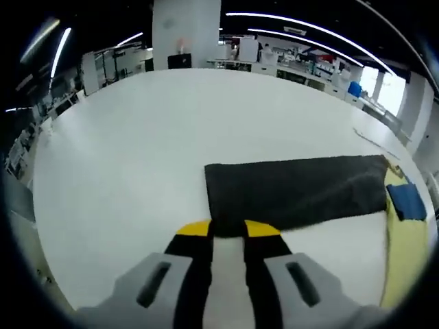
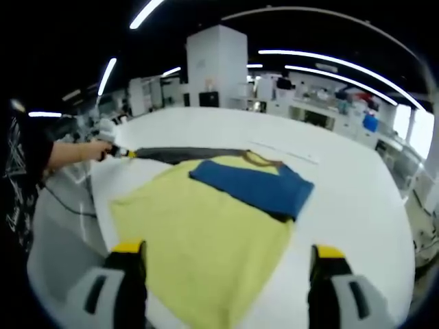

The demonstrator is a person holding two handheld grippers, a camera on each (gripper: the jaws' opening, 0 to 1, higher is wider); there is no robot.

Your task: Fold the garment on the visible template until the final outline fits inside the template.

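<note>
The yellow garment (image 2: 206,240) with a blue sleeve (image 2: 254,185) folded over it is lying on the white counter (image 2: 343,199), partly covering the dark template (image 1: 295,188). The left tool (image 1: 228,233) is clenching near the template's edge; whether it grips cloth, I cannot tell. The right tool (image 2: 230,264) is hovering wide apart over the garment.

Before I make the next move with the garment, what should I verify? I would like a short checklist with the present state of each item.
1. Right hand-held gripper open: ok, jaws wide apart over the yellow garment.
2. Left hand-held gripper holding the dark grey cloth: cannot tell; its tips sit at the cloth's edge.
3. Blue cloth lying on the yellow garment: ok.
4. All cloths on the white table: ok.
5. Which piece is the template: cannot tell.
</note>
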